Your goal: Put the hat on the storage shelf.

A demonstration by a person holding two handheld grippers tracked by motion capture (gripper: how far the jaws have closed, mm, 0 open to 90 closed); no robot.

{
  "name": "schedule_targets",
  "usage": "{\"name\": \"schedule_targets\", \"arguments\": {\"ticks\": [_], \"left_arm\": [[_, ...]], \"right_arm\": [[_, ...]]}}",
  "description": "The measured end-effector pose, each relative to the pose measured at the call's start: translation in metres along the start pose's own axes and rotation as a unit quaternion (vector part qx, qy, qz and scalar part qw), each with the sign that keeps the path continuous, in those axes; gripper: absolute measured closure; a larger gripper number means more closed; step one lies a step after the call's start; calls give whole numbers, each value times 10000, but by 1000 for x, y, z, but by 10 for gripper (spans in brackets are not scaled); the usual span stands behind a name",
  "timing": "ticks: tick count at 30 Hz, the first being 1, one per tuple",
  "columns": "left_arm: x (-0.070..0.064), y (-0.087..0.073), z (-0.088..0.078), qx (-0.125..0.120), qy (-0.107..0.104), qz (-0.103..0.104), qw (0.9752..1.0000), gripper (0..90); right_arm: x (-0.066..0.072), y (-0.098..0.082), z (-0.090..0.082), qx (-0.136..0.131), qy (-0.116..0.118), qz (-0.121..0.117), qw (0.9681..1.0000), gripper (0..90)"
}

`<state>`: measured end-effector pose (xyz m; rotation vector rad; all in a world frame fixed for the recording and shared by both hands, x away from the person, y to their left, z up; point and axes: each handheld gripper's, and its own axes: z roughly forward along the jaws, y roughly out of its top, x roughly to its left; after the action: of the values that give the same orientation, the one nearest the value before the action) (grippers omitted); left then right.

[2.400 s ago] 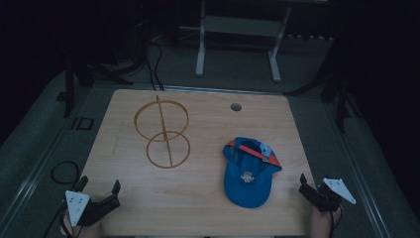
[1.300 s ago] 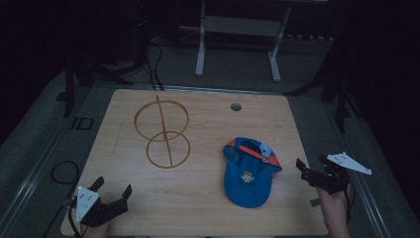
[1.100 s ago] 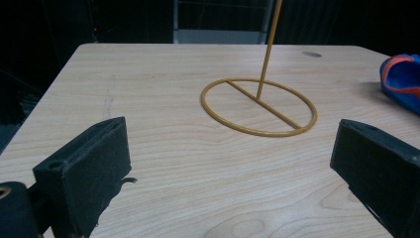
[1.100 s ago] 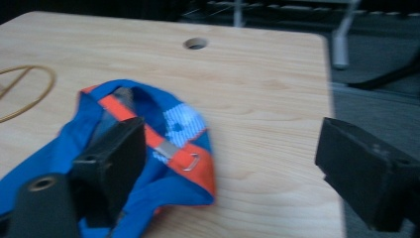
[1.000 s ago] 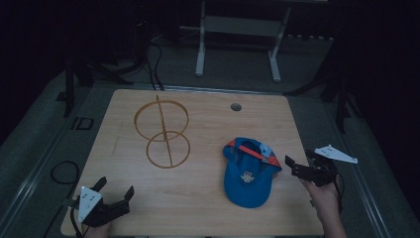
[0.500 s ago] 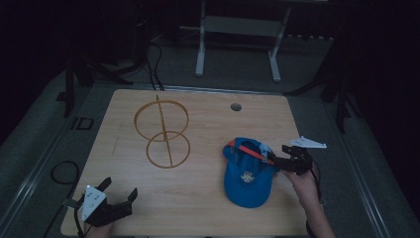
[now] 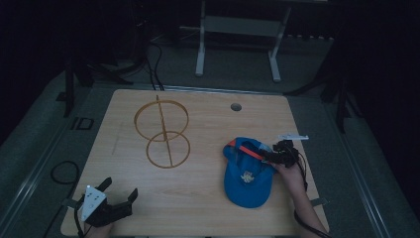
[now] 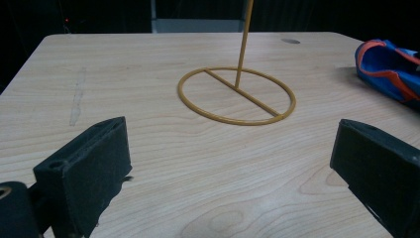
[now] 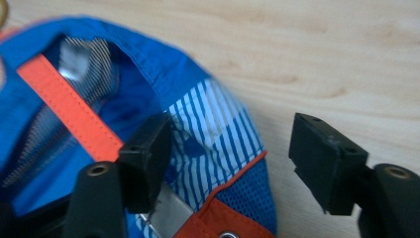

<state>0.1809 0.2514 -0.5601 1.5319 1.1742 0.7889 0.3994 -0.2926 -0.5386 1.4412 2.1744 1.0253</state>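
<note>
A blue cap with an orange strap lies upside down on the right half of the wooden table. My right gripper is at the cap's far right rim. Its jaws have just been closing. In the right gripper view, one jaw sits inside the cap and the other stands clear over bare wood, so the striped side panel lies between them in the right gripper without being pressed. My left gripper rests open at the near left corner, the left gripper holding nothing.
A yellow wire stand of two rings on a rod stands left of centre, its base ring ahead of the left jaws. A cable hole sits near the far edge. A metal frame stands behind the table.
My right gripper has moved left and down from the table's right edge to the cap's rim, and its jaws stand narrower. The left gripper has kept still.
</note>
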Motion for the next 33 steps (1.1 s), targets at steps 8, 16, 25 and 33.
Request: {"name": "schedule_targets", "arguments": {"ticks": [8,16,25,33], "left_arm": [[0,0,0,10,6,-19,10000,25],[0,0,0,48,2,-47,10000,26],[-1,2,0,80,38,-116,9999,26],[-7,7,-1,82,8,-209,9997,26]], "right_arm": [[11,-8,9,79,-238,-346,9991,770],[24,4,-6,-108,-214,-603,9979,873],[46,33,-47,-641,-103,-1069,9922,875],[64,58,-84,-1048,-3,-1565,9821,876]]}}
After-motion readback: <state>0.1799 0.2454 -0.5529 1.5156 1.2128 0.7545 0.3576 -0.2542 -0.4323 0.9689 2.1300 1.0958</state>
